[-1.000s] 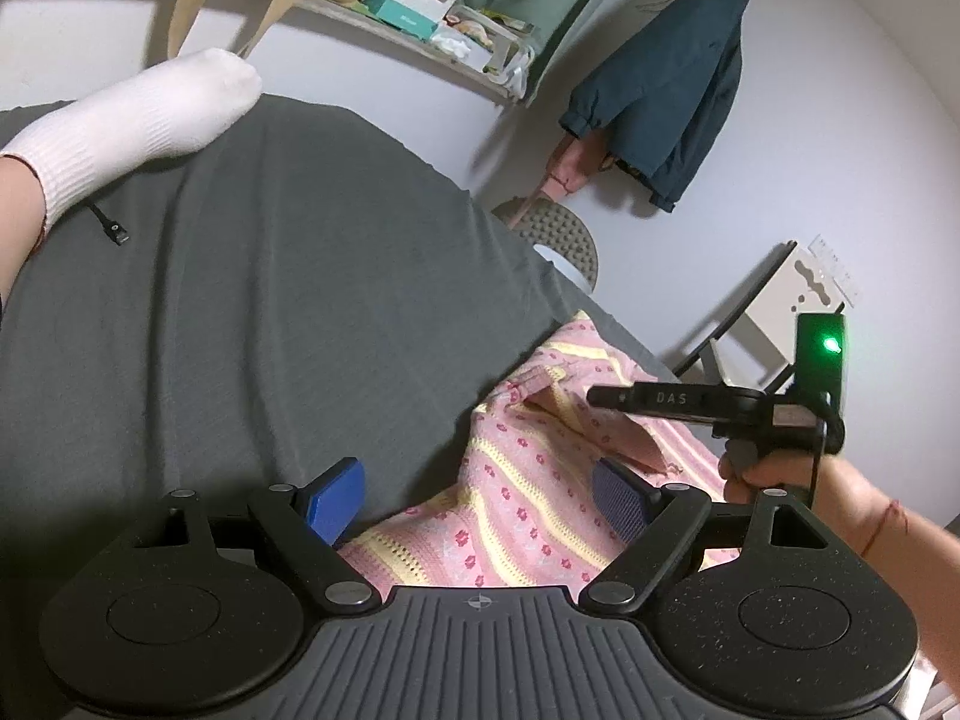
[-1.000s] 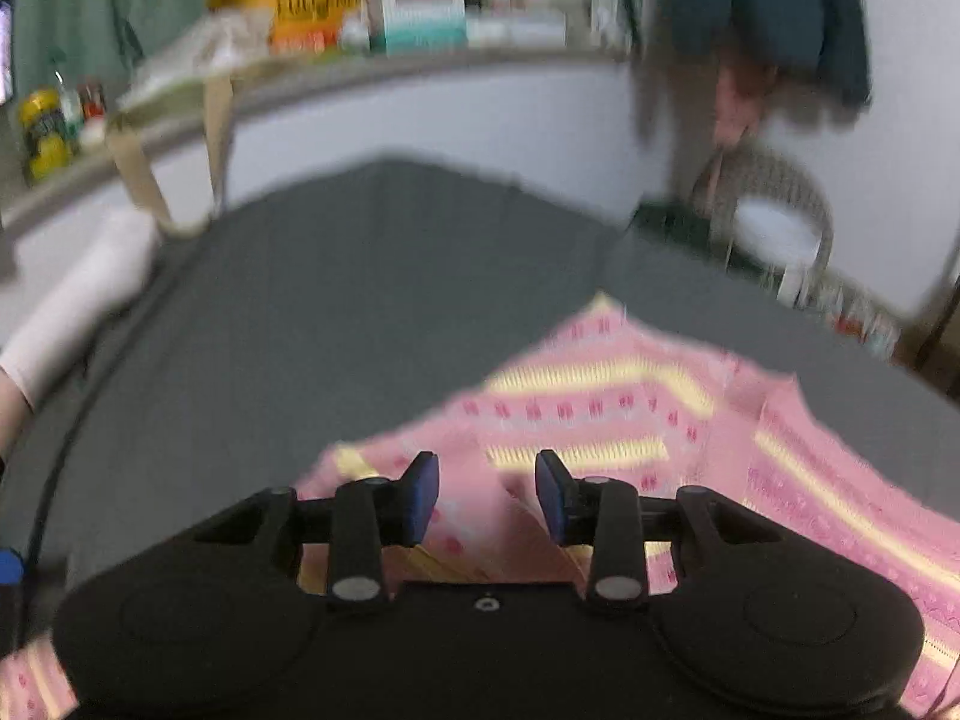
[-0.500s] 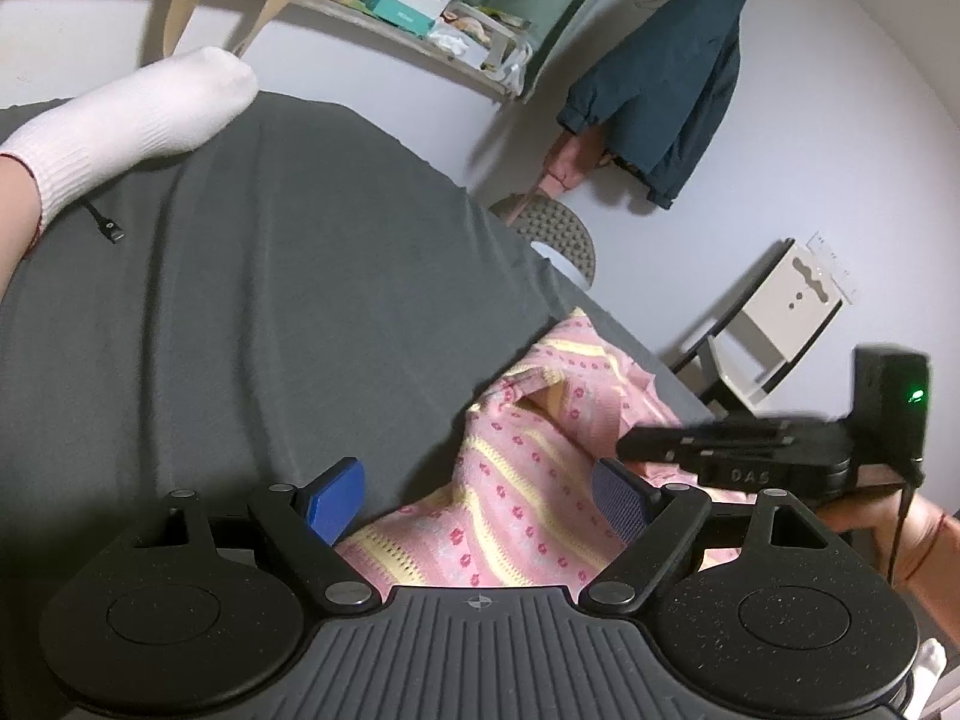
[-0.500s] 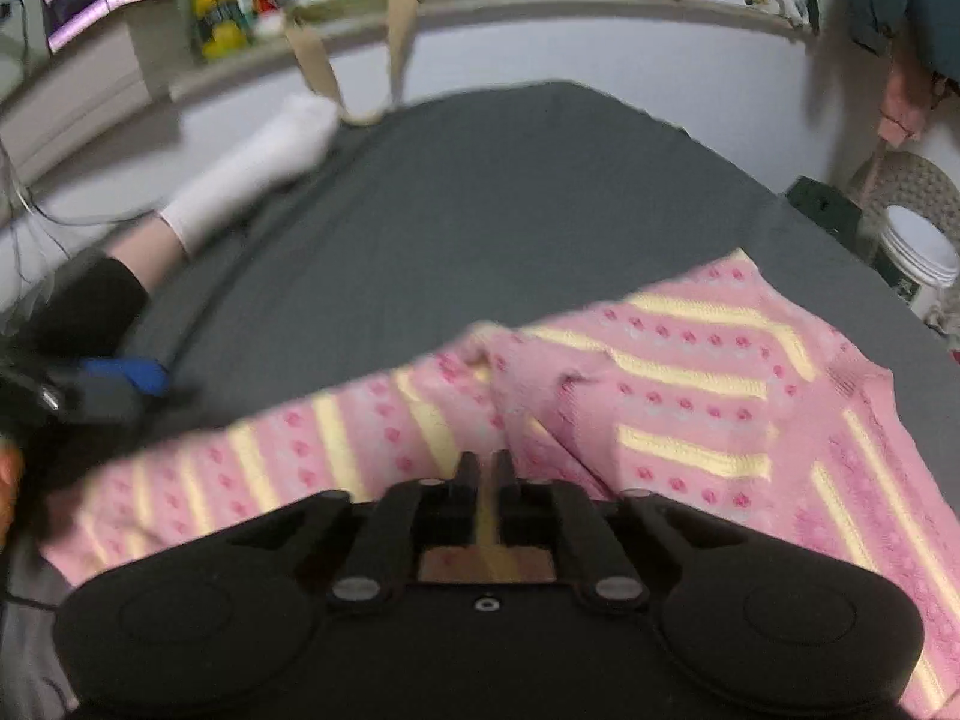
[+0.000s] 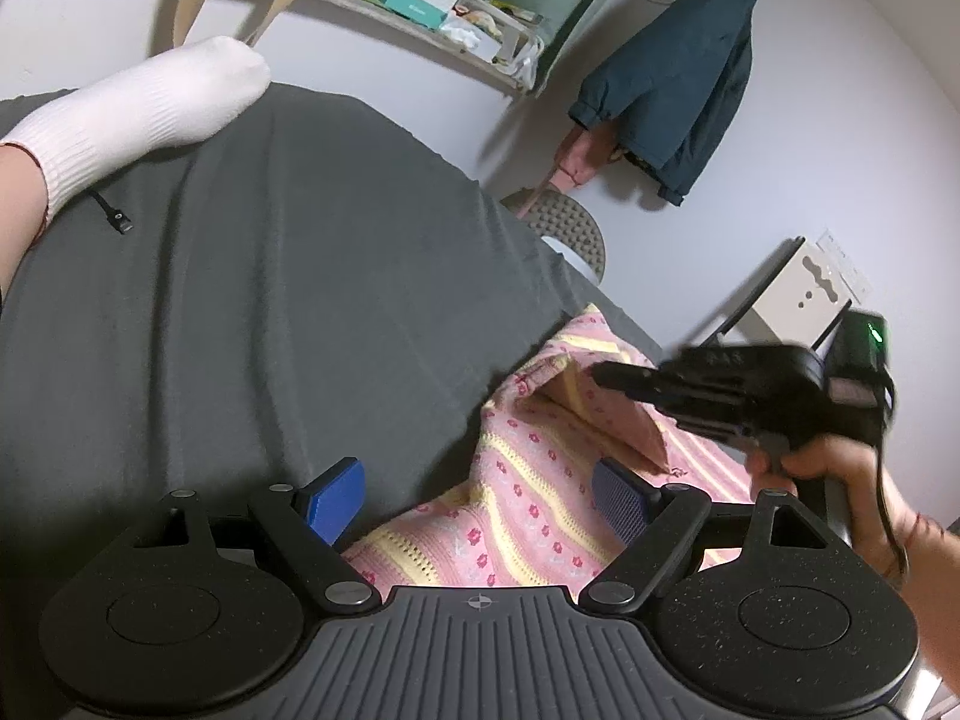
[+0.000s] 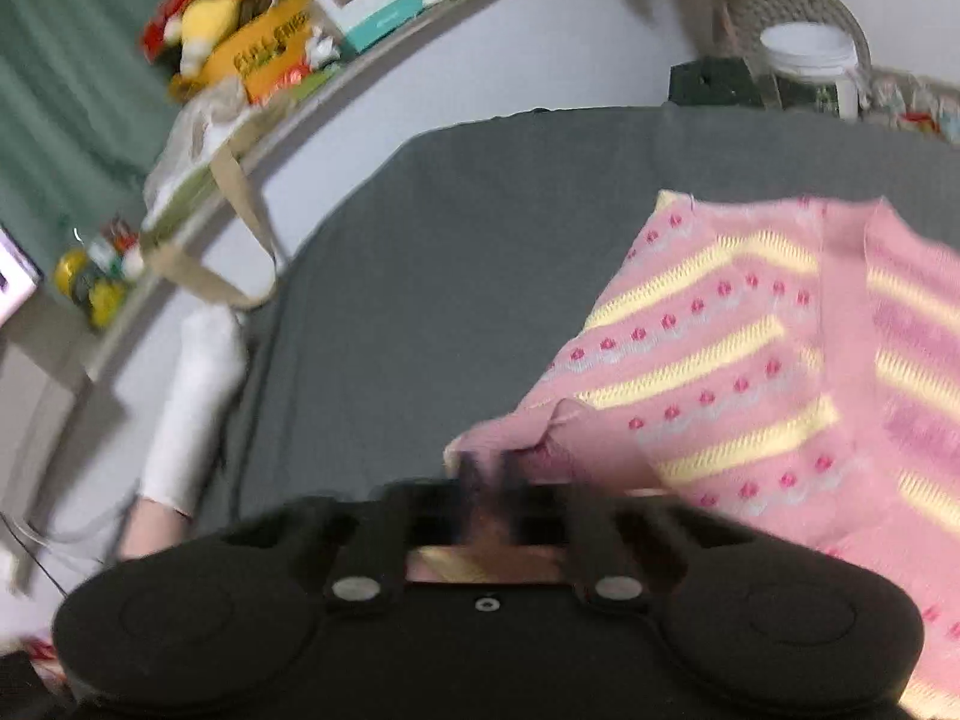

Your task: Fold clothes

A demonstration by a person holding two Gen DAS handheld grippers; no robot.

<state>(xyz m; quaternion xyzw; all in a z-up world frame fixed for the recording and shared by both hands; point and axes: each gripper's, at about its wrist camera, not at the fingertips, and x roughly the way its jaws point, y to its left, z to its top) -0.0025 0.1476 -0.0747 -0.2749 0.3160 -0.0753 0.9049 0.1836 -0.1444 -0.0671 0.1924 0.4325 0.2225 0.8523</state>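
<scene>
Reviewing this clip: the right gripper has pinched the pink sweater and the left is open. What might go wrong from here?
1. The right gripper seems to grip only a thin edge of the pink sweater; it may slip out when lifted.
2. The left gripper hangs open over the sweater's near edge; a one-sided pull could skew the fold.
3. The sweater lies near the bed edge and might slide off.

A dark grey sheet (image 5: 288, 276) covers the bed. Behind it stands a pale wall (image 5: 840, 120) with a cluttered shelf (image 5: 384, 0) running along it, bearing boxes and a yellow soft toy (image 6: 207, 24). A dark teal jacket (image 5: 672, 72) hangs on the wall. Below it stands a woven chair (image 5: 570, 228), and a white bucket (image 6: 807, 54) sits near the chair.
</scene>
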